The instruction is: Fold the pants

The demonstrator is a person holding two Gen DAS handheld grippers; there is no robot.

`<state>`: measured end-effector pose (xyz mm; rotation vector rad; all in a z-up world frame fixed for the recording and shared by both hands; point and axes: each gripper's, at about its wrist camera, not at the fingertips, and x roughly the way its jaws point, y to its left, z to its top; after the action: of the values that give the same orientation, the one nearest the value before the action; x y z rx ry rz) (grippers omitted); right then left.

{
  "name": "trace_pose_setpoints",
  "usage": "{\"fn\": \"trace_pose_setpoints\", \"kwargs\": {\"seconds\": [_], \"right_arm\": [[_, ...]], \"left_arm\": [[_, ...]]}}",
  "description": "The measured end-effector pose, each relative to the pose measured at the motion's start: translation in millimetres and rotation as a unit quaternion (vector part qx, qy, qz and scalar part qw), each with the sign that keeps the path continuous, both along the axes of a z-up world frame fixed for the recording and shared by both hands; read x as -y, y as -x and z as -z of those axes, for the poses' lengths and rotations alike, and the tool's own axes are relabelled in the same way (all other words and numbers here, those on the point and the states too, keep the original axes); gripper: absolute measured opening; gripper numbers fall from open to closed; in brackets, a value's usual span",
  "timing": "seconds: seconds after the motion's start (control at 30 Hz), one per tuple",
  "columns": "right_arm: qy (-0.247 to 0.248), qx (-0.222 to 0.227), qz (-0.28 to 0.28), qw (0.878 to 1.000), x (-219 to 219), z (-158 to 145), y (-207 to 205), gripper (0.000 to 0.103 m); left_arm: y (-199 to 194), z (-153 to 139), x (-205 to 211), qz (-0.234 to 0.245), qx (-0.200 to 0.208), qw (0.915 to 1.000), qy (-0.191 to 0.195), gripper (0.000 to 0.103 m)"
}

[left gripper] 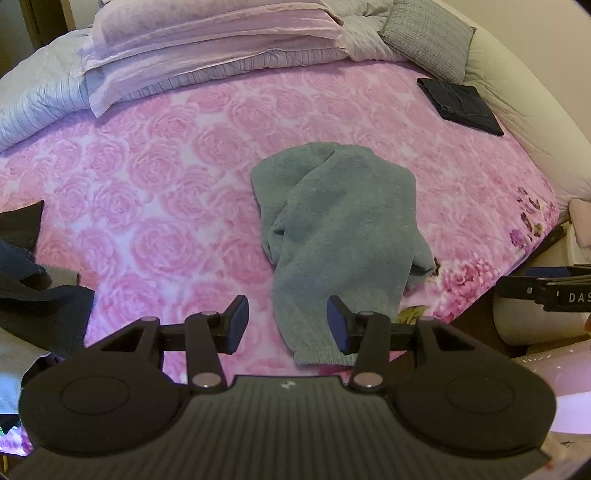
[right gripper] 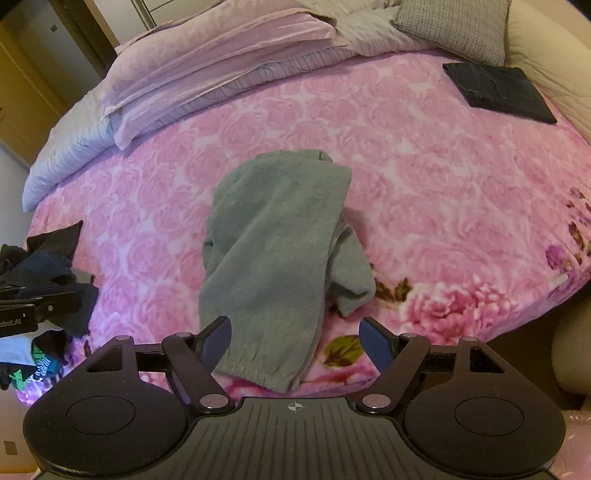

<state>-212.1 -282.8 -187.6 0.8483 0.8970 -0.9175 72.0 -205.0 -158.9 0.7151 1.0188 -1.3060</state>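
The grey pants (left gripper: pixel 334 236) lie rumpled on the bed (left gripper: pixel 155 192) ahead of both sets of jaws, cuffs nearest, so folding looks barely begun. Left gripper (left gripper: pixel 288 319) and right gripper (right gripper: pixel 295 341) stand apart, gripping nothing.

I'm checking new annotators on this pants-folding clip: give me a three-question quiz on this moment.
1. True or false: the grey pants lie neatly folded on the pink bedspread.
2. Which item is already folded? A. the dark garment near the grey pillow B. the dark pile at the bed's left edge C. the grey pants
3. Fill in: in each wrist view, the pants' elastic ___ lies nearest the open claw (left claw, right claw).

Key: 1 false, they are crumpled; 2 A; 3 cuff.
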Motion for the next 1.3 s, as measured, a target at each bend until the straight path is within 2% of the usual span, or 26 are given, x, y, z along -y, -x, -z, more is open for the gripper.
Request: {"fn": "trace_pose_setpoints", "kwargs": {"seconds": [0.17,0.3,0.43,0.6,0.77,0.97,1.13,1.2,1.27,1.3], "right_arm": [[0.006,-0.003,0.001,1.0,4.0,-2.2,3.6,0.074],[0.015,-0.012,0.003,1.0,22.6,-0.6,15.5,0.074],[0.027,-0.025,0.002,0.999,53.7,1.9,37.7,0.074],[0.036,-0.035,-0.014,0.999,114.4,4.9,74.2,0.074],[0.043,-0.045,-0.031,0.998,184.0,10.5,118.0,0.074],[0.032,-0.068,-0.014,0.997,249.7,28.0,179.4,0.074],[0.012,-0.081,0.001,0.997,274.3,48.5,216.8,0.074],[-0.001,-0.085,0.003,0.996,277.3,58.6,221.8,0.074],[-0.015,-0.087,0.004,0.996,279.7,70.2,224.9,0.074],[-0.021,-0.087,0.003,0.996,280.0,75.2,224.6,0.074]], "left_arm": [[2.8,-1.5,-0.7,-0.004,0.003,1.0,0.005,0.045],[5.9,1.5,5.5,-0.022,0.005,0.9997,0.006,0.051],[9.3,11.1,18.4,-0.052,-0.001,0.9986,0.007,0.056],[26.8,30.1,44.4,-0.102,0.0,0.9948,0.003,0.061],[73.4,50.8,82.2,-0.129,0.0,0.9916,-0.004,0.066],[143.9,91.0,146.3,-0.102,0.006,0.9947,-0.016,0.07],[193.1,127.1,203.7,-0.05,0.053,0.9972,-0.016,0.083],[205.5,144.6,221.7,-0.036,0.085,0.9956,-0.018,0.084],[211.6,163.7,238.1,-0.028,0.121,0.992,-0.025,0.082],[211.9,171.7,242.4,-0.027,0.139,0.9894,-0.03,0.064]]}}
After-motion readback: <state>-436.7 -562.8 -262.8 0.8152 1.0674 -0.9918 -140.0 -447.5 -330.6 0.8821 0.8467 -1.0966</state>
